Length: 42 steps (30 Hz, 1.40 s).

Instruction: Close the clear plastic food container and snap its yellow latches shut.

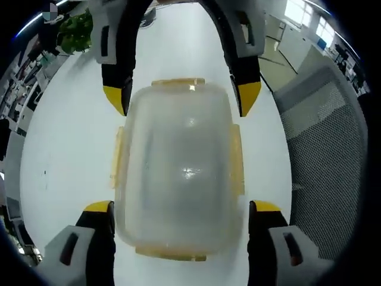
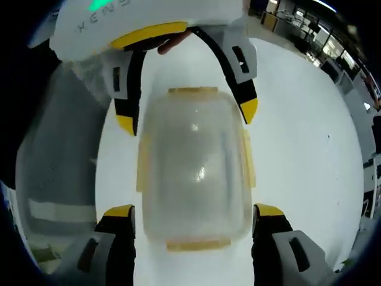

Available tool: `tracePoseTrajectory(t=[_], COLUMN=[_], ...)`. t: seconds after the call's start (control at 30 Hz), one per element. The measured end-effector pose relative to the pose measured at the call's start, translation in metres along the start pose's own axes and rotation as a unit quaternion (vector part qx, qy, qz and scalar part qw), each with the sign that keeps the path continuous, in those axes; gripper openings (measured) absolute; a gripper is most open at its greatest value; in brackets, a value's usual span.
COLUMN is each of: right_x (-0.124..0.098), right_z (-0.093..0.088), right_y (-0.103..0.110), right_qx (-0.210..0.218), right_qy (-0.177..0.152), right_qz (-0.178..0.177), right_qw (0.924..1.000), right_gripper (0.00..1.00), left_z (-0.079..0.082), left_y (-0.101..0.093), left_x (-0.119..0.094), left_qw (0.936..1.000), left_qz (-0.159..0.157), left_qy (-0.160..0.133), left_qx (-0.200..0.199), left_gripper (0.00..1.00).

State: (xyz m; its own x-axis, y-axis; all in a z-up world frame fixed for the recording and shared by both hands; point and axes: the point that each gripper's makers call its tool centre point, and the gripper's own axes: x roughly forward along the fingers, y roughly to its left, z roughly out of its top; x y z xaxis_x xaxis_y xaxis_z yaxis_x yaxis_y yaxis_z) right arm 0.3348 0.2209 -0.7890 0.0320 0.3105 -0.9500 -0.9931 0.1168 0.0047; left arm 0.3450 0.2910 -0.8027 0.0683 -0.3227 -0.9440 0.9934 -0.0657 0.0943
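A clear plastic food container (image 1: 181,176) sat at the centre of the left gripper view, lid down on its base, resting on a white table (image 1: 65,149). Its yellow latches ran along all four edges: one at the top edge (image 1: 178,82), one on the right side (image 1: 237,158), one on the left side (image 1: 118,156) and one along the bottom (image 1: 171,253). Whether any of them had clicked home could not be told from the pictures.

The left gripper (image 1: 181,208) rose from the bottom of that frame with its jaws spread wide, one yellow tip on either side of the container's near end, close to the walls; contact could not be confirmed. The right gripper (image 1: 181,98) entered from the top of the frame, its jaws likewise wide and bracketing the far end. The two tools appeared to face each other across the box, likely to steady it from both ends while the side latches were pressed in.

In the right gripper view the container (image 2: 193,167) again filled the centre, its near latch (image 2: 197,244) at the bottom of the frame between the right gripper's own splayed jaws (image 2: 194,210), with the left gripper (image 2: 186,116) opposite at the top. A mesh office chair (image 1: 324,161) stood at the right of the left gripper view, and a green plant (image 1: 76,31) showed in its upper left.
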Motion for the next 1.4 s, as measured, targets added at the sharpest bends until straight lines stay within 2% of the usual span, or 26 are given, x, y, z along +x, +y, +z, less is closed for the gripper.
tracePoseTrajectory(t=[0.2,0.37,0.67,0.9,1.03,1.4], right_x=[0.001,0.006,0.006,0.005,0.004,0.003], right_z=[0.001,0.0,0.0,-0.01,-0.012,-0.012], right_y=[-0.005,-0.005,-0.004,0.011,0.013,0.024], right_qx=[-0.002,-0.011,0.001,-0.01,-0.013,0.007], right_qy=[-0.004,-0.005,-0.018,-0.008,-0.009,-0.015], right_qz=[-0.006,-0.007,-0.01,-0.009,-0.009,-0.018], right_qw=[1.0,0.9999,0.9998,0.9999,0.9998,0.9997], right_gripper=[0.8,0.79,0.78,0.78,0.78,0.78], left_z=[-0.006,-0.007,-0.004,0.002,0.006,0.007], left_y=[0.003,0.005,0.007,-0.01,-0.013,-0.021], left_x=[0.006,0.009,0.011,0.012,0.013,0.012], left_qw=[0.9997,0.9995,0.9993,0.9993,0.9996,0.9995], left_qz=[0.005,0.01,0.017,0.014,0.013,0.004], left_qy=[0.02,0.025,0.029,0.032,0.025,0.02], left_qx=[0.01,0.014,0.017,0.012,0.005,0.024], left_gripper=[0.93,0.92,0.91,0.91,0.91,0.91])
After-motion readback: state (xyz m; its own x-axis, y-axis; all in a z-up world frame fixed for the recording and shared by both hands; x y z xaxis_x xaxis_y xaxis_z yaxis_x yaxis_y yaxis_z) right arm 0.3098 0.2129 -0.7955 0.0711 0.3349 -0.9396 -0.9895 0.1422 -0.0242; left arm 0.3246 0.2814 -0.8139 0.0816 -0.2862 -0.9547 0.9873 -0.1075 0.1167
